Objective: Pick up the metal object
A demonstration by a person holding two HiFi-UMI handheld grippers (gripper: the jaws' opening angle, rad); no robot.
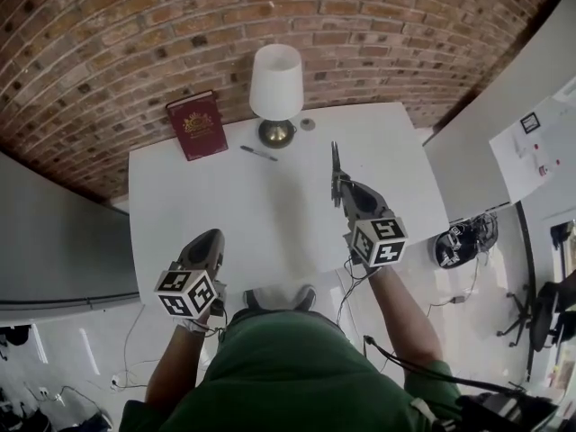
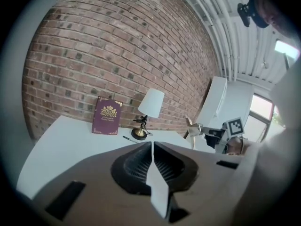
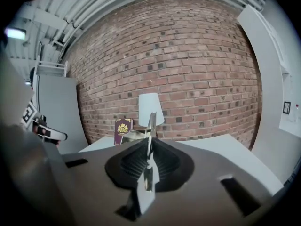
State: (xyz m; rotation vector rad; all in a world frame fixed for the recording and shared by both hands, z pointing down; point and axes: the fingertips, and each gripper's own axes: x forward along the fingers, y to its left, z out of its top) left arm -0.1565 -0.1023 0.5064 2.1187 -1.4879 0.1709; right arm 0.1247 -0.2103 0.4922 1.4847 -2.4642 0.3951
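A thin metal piece (image 1: 335,165) sticks up out of my right gripper (image 1: 340,190), which is shut on it and holds it above the right half of the white table (image 1: 261,219). The right gripper view has the metal strip (image 3: 150,125) standing upright between the closed jaws, with a part bent off to the left. My left gripper (image 1: 207,246) hangs over the table's near edge, shut with nothing in it. From the left gripper view its jaws (image 2: 153,157) meet, and the right gripper (image 2: 209,131) with the metal piece (image 2: 190,125) appears at the right.
A table lamp (image 1: 275,84) with a white shade stands at the table's far edge. A dark red book (image 1: 196,124) lies to its left, a pen (image 1: 258,153) in front, a small round disc (image 1: 308,124) beside its base. A brick wall runs behind.
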